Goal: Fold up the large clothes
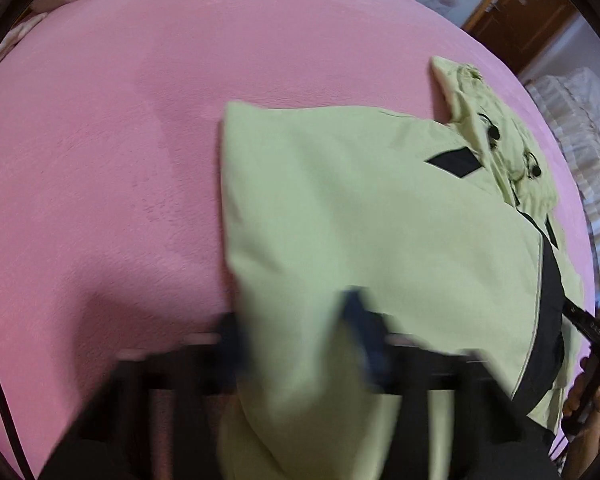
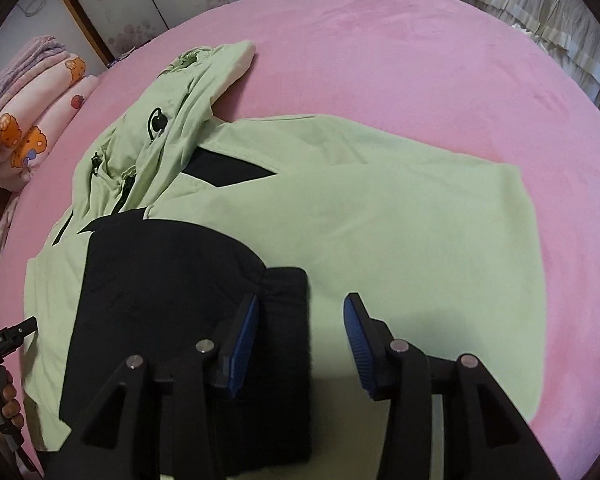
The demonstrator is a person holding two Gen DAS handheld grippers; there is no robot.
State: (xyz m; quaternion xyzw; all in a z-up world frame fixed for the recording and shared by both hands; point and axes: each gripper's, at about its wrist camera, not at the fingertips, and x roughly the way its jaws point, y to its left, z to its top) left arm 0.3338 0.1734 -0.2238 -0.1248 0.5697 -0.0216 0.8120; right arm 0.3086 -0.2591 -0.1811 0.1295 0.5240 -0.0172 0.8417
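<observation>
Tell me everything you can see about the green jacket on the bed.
The jacket is pale green, smooth woven-looking fabric, with black panels, a hood with black toggles, and a black sleeve folded across it. It lies partly folded on the pink bedspread. The left gripper pinches its fabric; the right gripper stands open over the black cuff.

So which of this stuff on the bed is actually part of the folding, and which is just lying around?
Part of the job:
- light green hooded jacket
- its black sleeve
- left gripper, gripping green cloth
- right gripper, fingers apart

Just lying about:
- pink bed cover
- folded cartoon-print blankets
- white frilled fabric
</observation>
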